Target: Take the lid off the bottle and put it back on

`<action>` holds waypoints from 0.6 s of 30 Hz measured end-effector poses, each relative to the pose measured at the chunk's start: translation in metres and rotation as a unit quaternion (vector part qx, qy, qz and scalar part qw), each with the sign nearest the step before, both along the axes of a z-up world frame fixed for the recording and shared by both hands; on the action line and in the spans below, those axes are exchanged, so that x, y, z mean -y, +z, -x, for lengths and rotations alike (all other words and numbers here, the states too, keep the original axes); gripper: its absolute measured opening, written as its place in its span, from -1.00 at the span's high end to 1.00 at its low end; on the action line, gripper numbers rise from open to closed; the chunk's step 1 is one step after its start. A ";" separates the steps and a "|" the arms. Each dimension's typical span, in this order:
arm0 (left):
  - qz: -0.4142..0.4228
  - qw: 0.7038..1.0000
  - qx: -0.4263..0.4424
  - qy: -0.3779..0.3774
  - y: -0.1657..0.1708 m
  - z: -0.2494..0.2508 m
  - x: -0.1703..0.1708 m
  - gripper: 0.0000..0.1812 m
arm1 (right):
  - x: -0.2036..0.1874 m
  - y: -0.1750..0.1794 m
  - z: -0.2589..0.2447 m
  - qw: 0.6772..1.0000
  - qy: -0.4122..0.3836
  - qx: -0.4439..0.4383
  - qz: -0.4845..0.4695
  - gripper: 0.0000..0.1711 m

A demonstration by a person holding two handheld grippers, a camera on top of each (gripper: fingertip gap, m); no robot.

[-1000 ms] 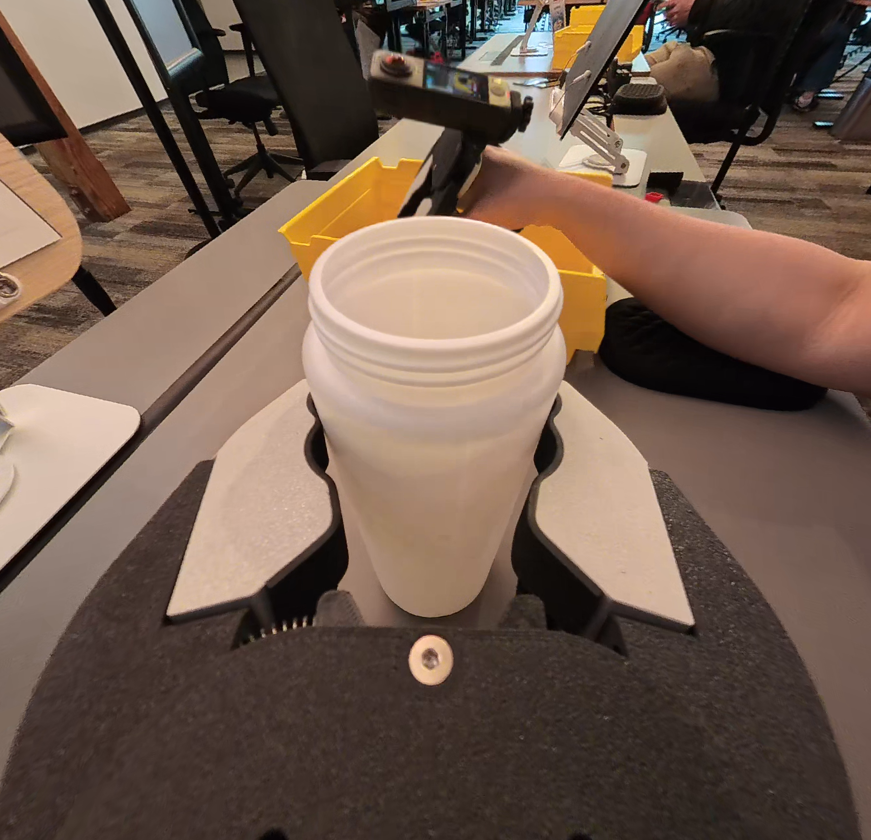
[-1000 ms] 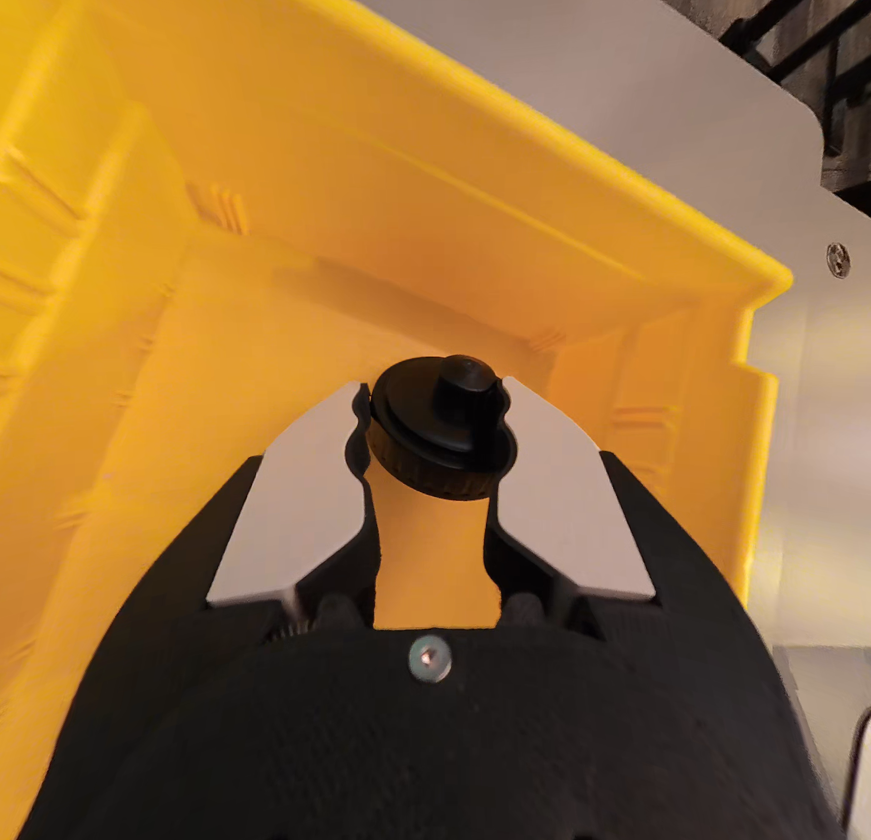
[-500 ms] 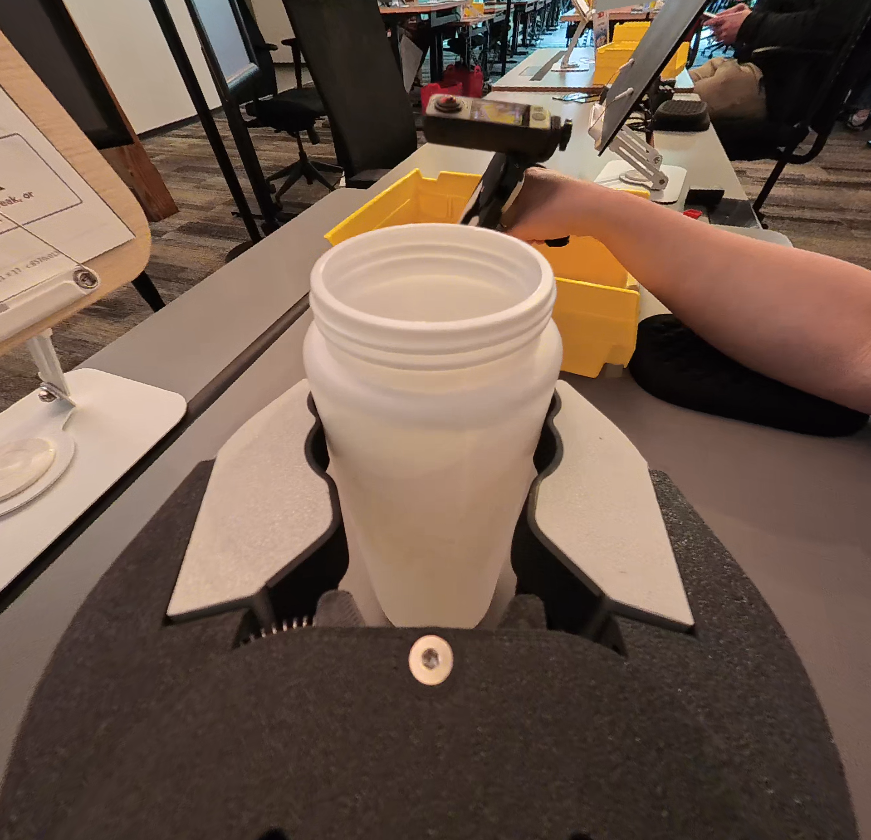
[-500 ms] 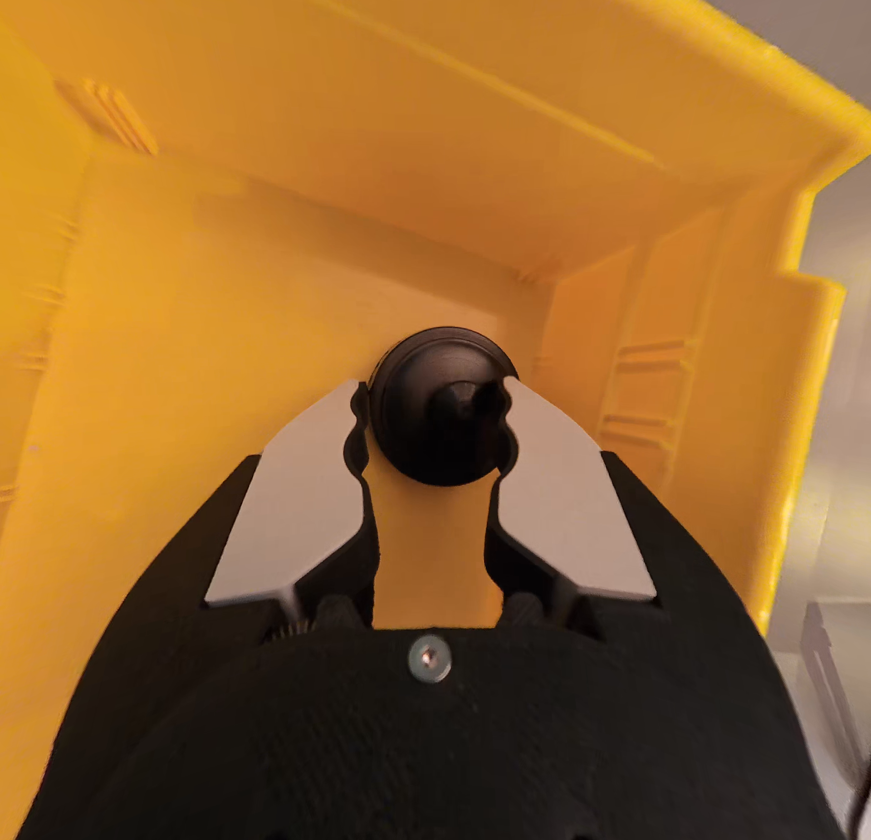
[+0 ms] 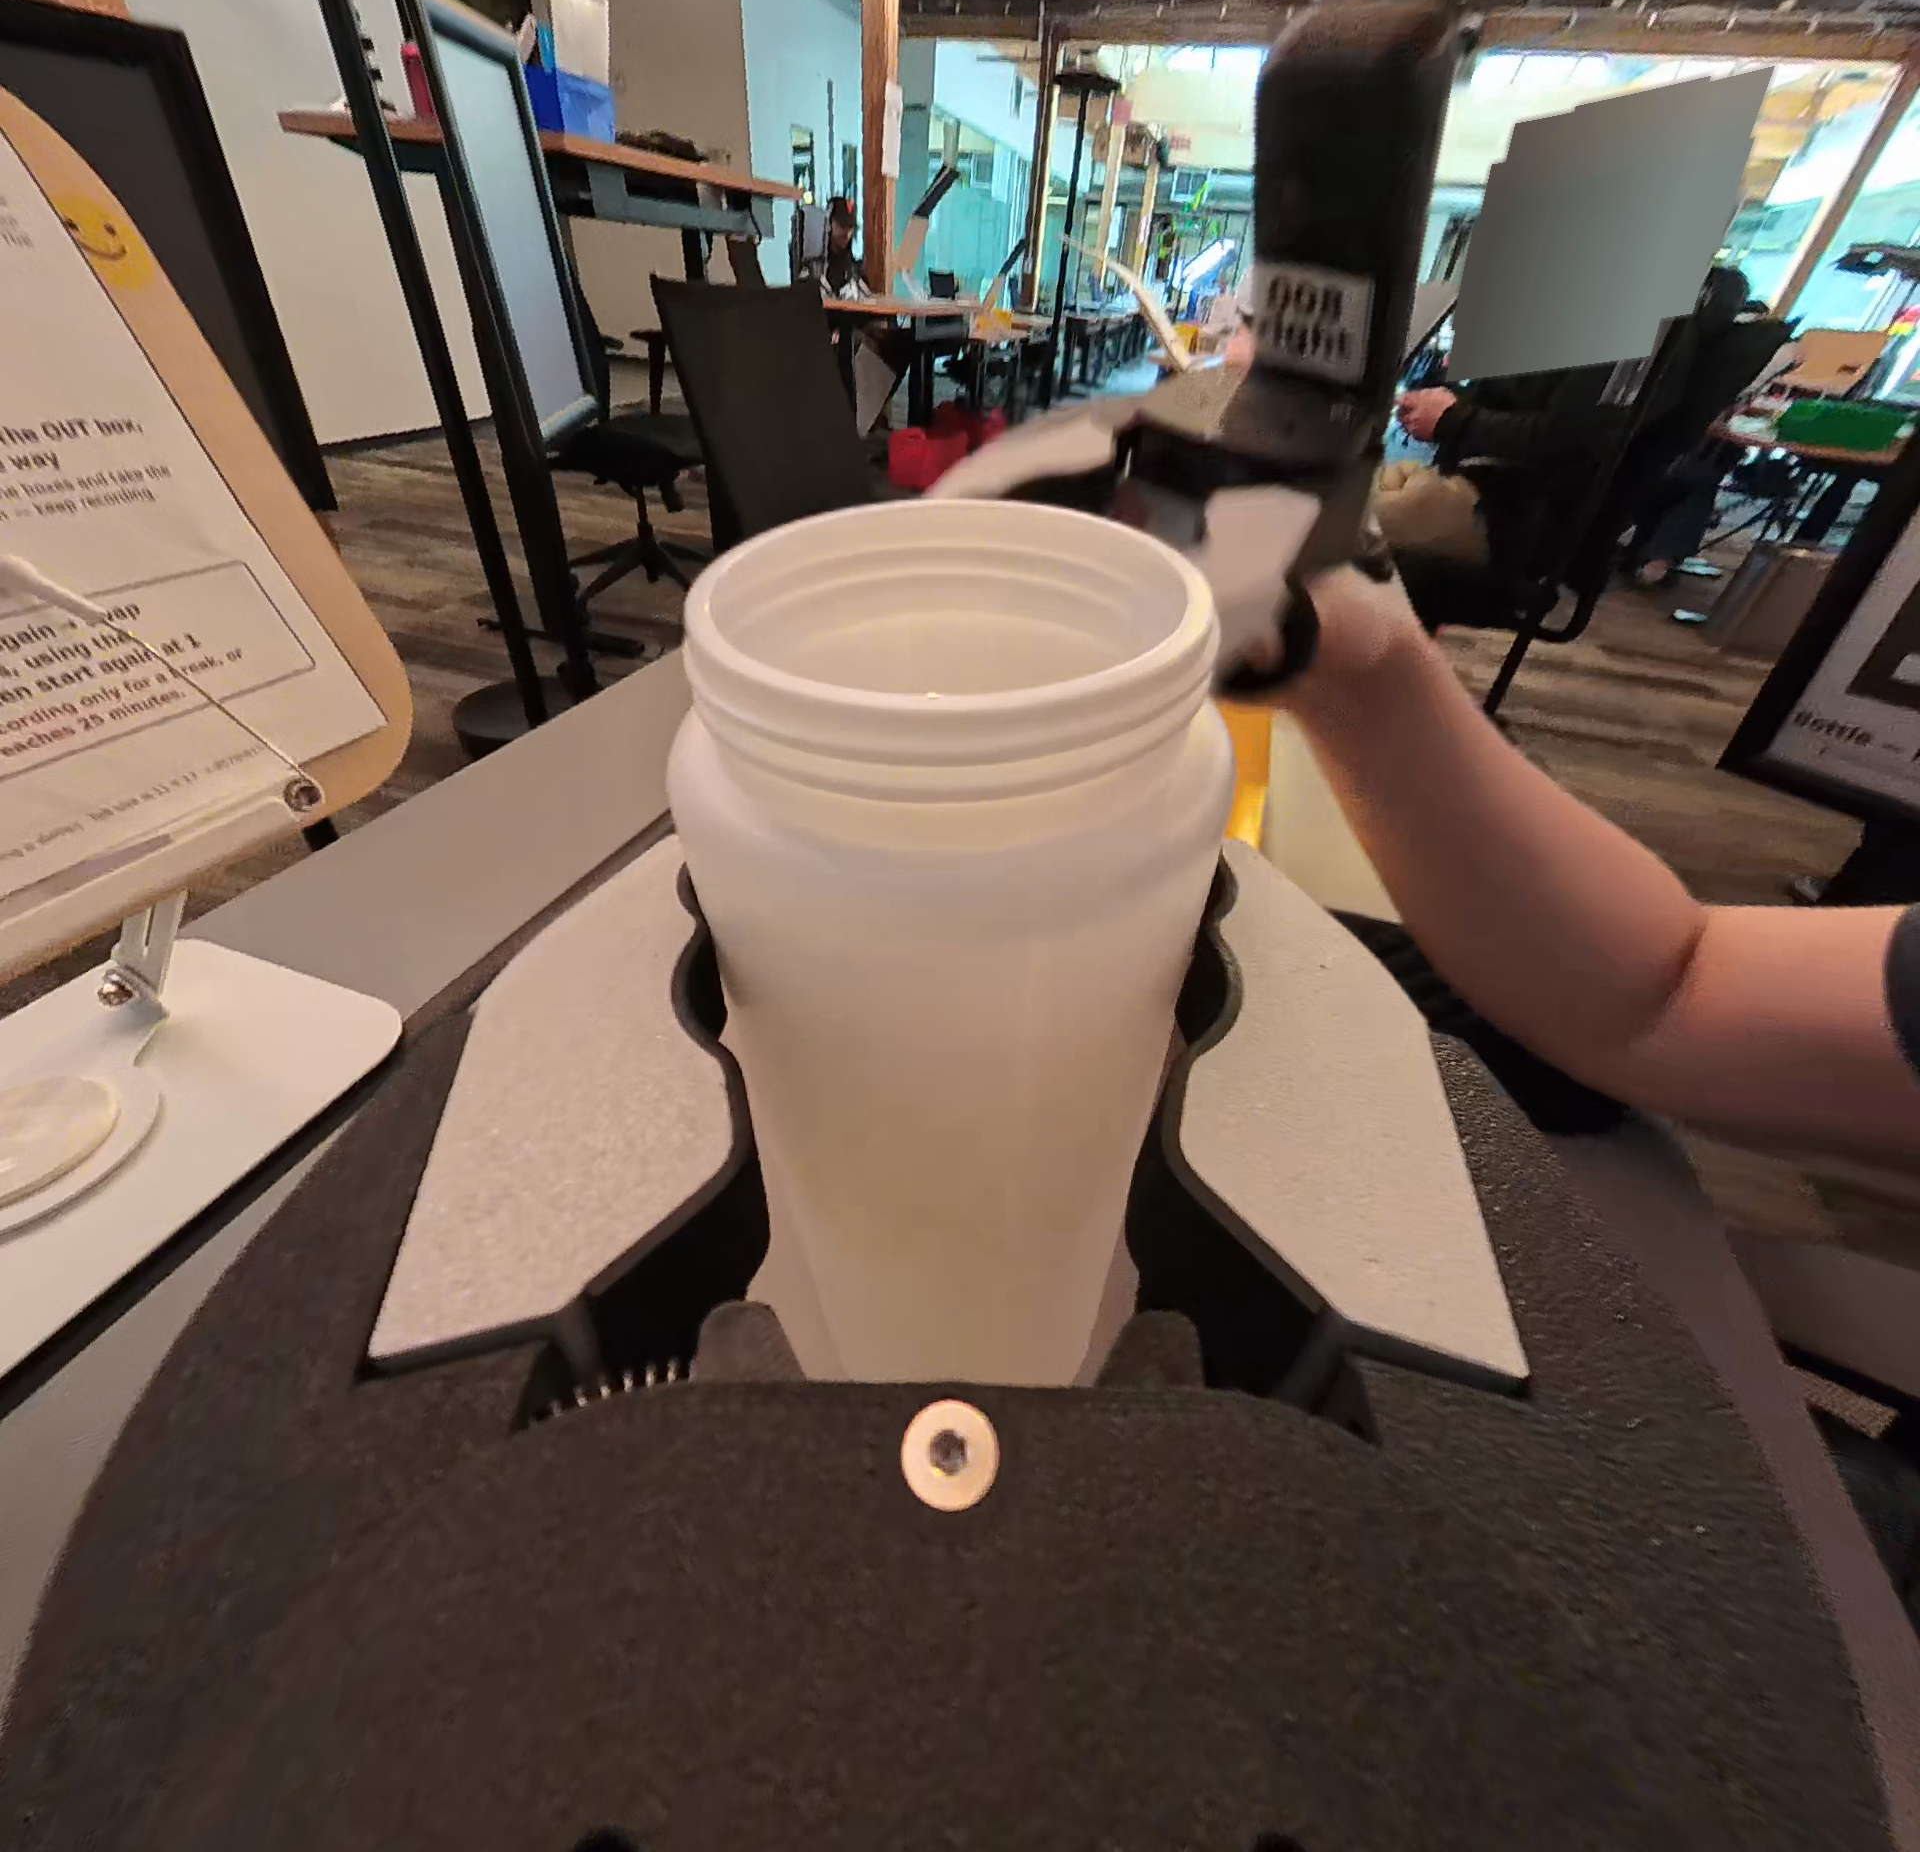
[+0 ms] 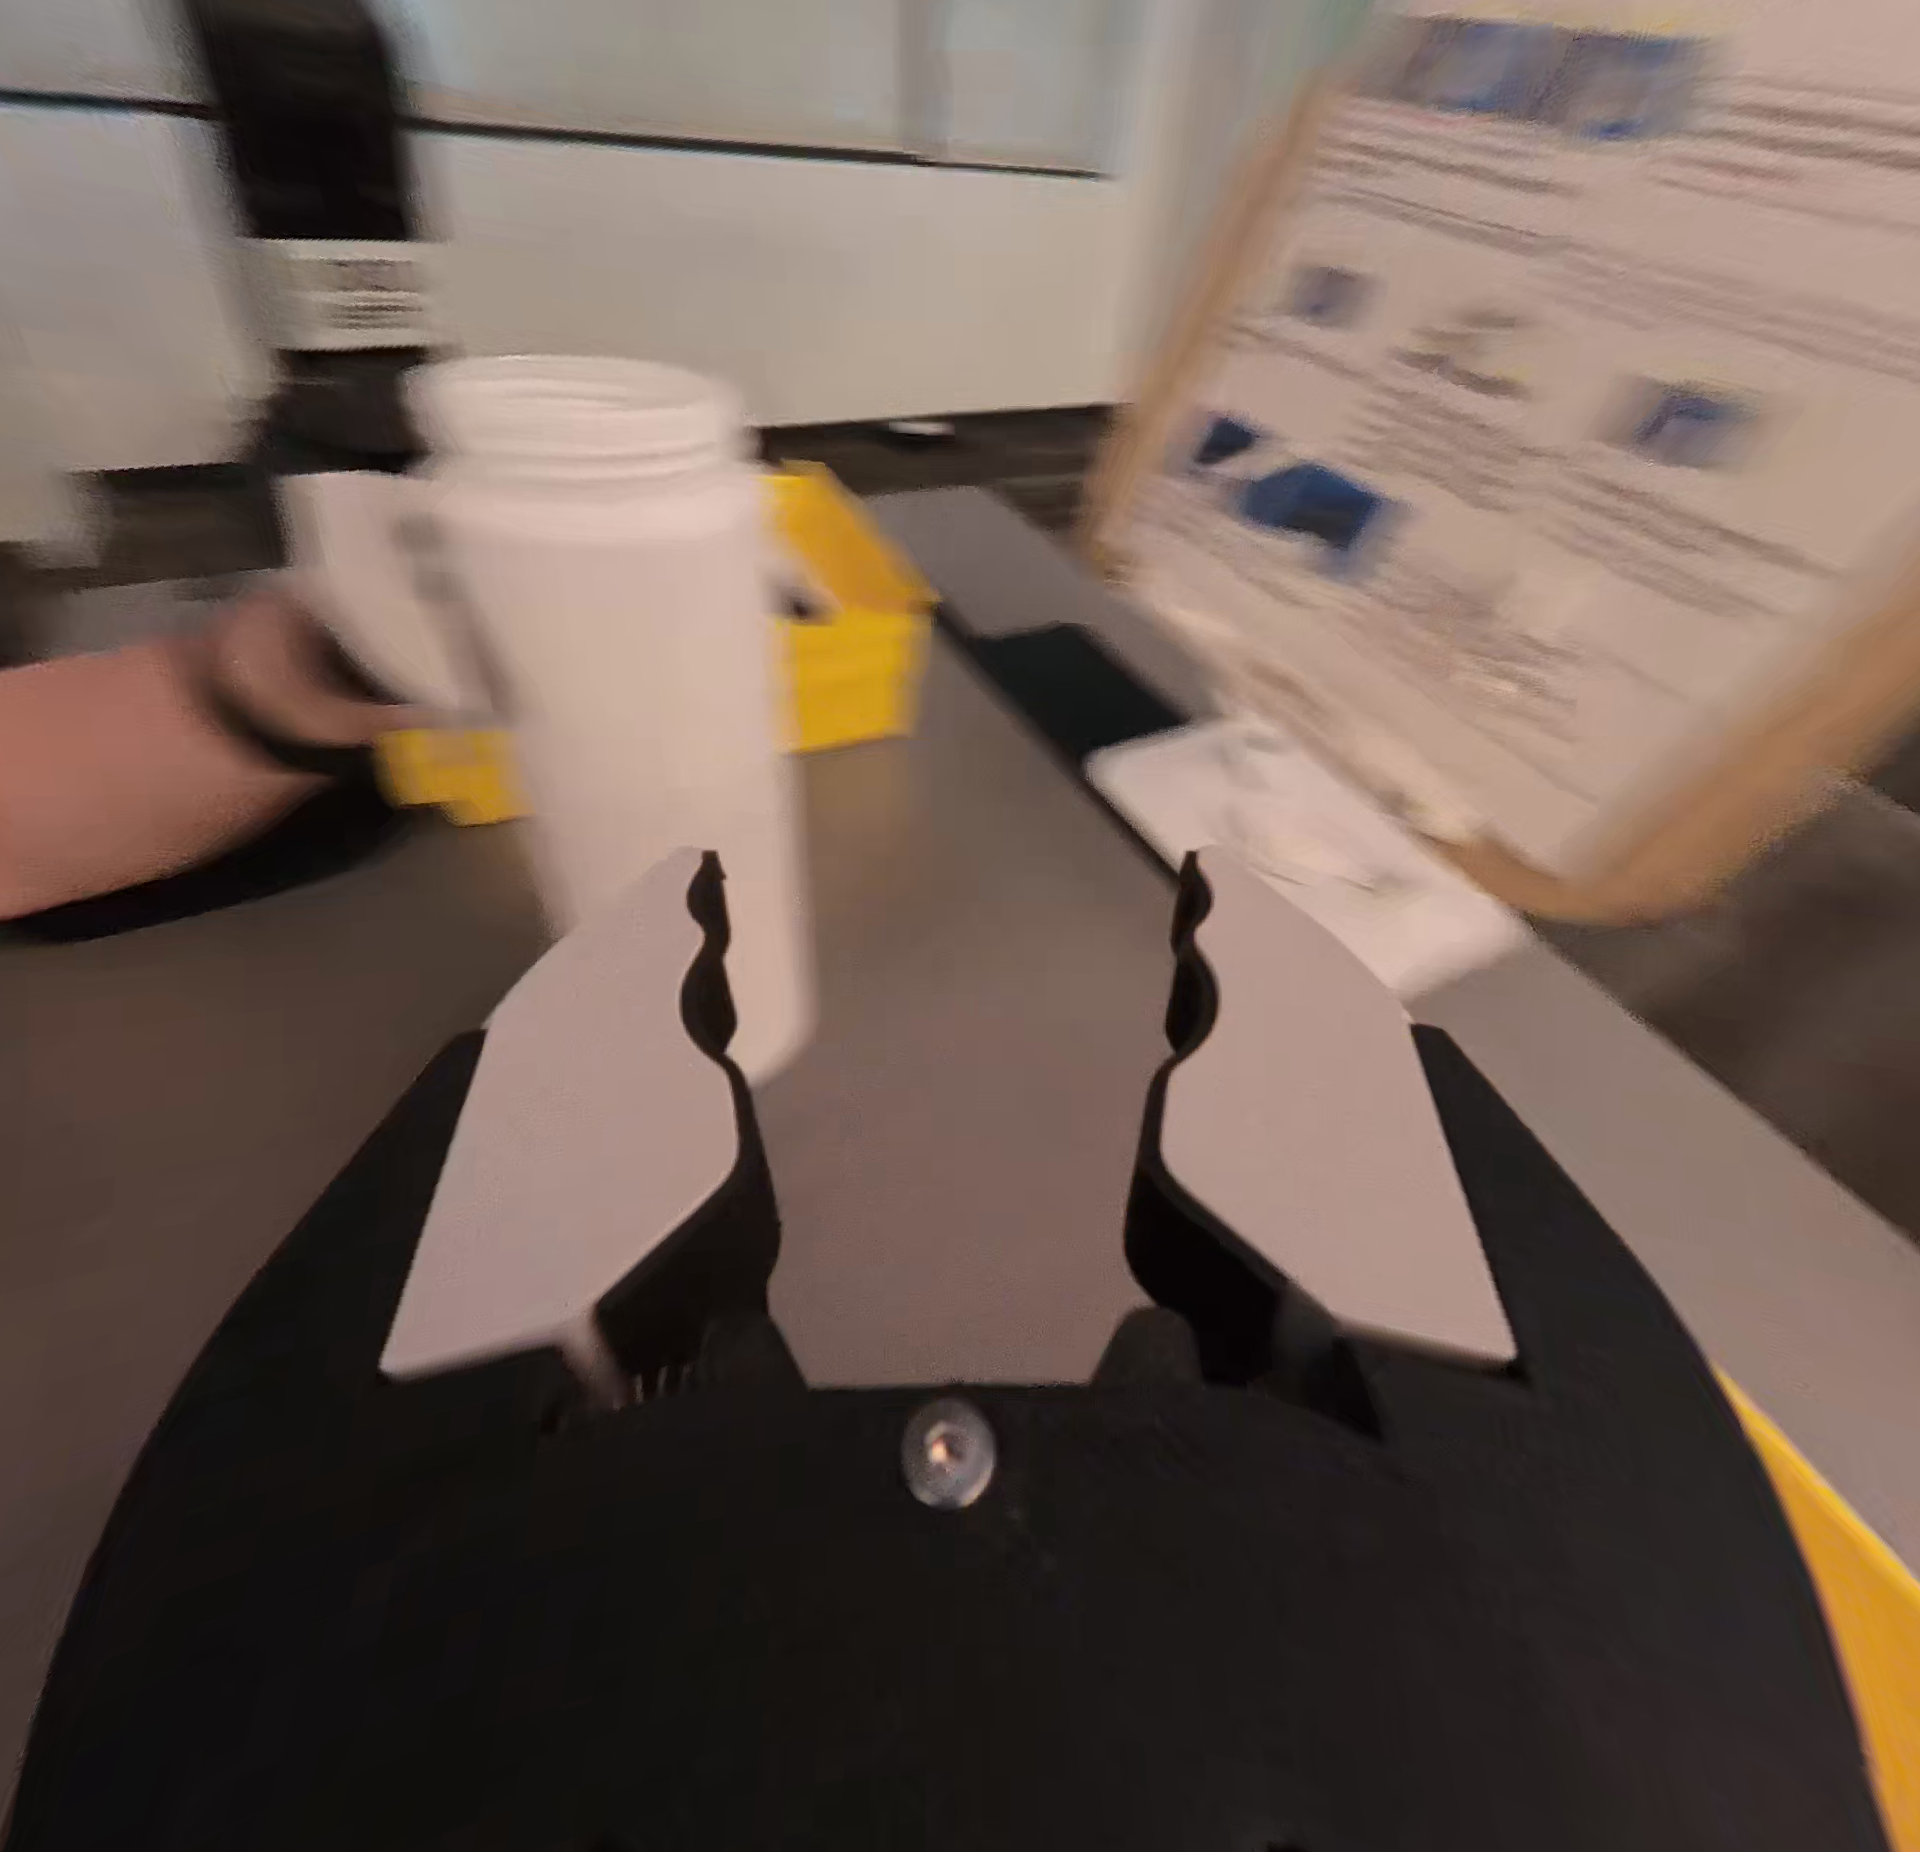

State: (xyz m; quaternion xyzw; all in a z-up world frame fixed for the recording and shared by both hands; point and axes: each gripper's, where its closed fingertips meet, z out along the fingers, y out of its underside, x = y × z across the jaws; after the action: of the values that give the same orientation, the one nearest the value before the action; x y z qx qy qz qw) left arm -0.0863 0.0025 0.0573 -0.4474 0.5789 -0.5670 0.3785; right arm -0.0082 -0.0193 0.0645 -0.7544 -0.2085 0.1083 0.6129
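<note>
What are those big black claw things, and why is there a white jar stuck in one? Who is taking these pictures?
Those claws are grippers: pinching tools that a person holds, one in each hand. Each has a small camera looking forward along its two fingers, so each picture comes from one of them.

The left wrist view shows the left gripper squeezing a white bottle. The bottle has no lid on, so you can look inside. Behind it you see the person's arm holding the other claw.

The right wrist view is blurry. The right gripper is open and holds nothing. Farther off it sees the same bottle over a grey table, a yellow bin, and a sign board on a stand. No lid shows in either picture.
</note>
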 end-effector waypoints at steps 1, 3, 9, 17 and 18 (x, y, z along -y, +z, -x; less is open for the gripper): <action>0.005 1.000 0.005 -0.002 0.005 0.002 0.000 0.04 | -0.001 -0.006 0.030 0.998 0.058 -0.008 0.012 -0.01; 0.010 1.000 0.013 -0.005 0.012 0.007 0.001 0.04 | -0.006 -0.022 0.072 0.991 0.129 -0.012 0.035 -0.05; 0.006 1.000 0.019 -0.021 0.018 0.010 0.009 0.04 | -0.020 -0.037 0.115 0.981 0.176 -0.073 0.046 -0.04; 0.055 0.997 0.013 -0.045 0.018 0.010 0.010 0.00 | -0.022 -0.034 0.106 0.983 0.165 -0.071 0.046 0.11; 0.065 0.997 0.013 -0.050 0.020 0.012 0.010 -0.03 | -0.022 -0.027 0.101 0.985 0.152 -0.078 0.039 0.11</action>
State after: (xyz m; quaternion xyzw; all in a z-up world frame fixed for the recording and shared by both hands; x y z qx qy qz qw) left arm -0.0985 -0.0072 0.0774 -0.4346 0.5572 -0.6275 0.3270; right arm -0.1092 0.0031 0.0374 -0.7264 -0.2681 0.2668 0.5738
